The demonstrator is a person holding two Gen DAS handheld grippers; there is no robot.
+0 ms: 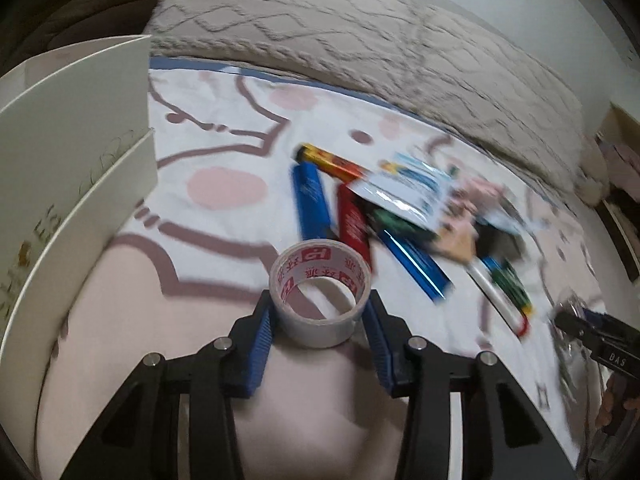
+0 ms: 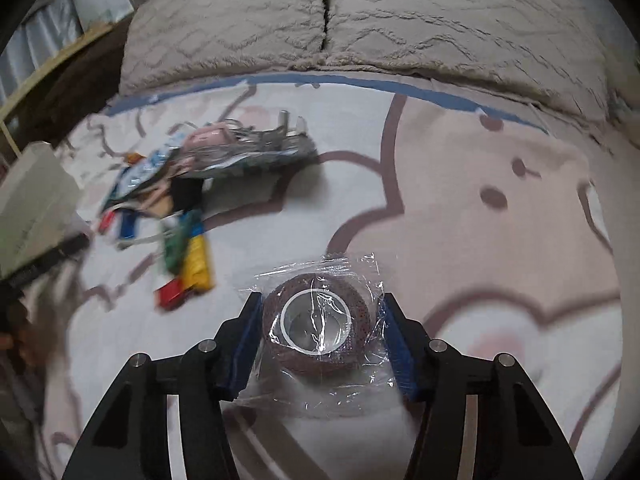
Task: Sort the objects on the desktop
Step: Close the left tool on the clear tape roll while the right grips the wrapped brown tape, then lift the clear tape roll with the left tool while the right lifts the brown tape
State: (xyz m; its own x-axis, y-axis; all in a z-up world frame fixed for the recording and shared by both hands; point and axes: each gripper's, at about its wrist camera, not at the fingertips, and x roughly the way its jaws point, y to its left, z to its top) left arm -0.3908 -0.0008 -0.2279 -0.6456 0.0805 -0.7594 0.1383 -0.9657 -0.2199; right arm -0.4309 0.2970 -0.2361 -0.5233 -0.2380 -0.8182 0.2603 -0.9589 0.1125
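My left gripper (image 1: 320,312) is shut on a white tape roll with red print (image 1: 320,292), its blue pads against both sides, above the pink and white cloth (image 1: 224,152). My right gripper (image 2: 318,320) is shut on a brown tape roll in clear wrap (image 2: 316,322). A pile of objects lies on the cloth: blue (image 1: 312,200) and red (image 1: 354,224) sticks, a yellow-red stick (image 1: 328,160), packets (image 1: 408,188) and markers (image 1: 504,292). The same pile shows in the right wrist view (image 2: 180,200). The right gripper shows at the left view's right edge (image 1: 592,332).
A white cardboard box (image 1: 72,160) stands at the left, close to my left gripper; it shows in the right wrist view too (image 2: 32,200). A grey quilted cushion (image 1: 360,40) runs along the far edge of the cloth.
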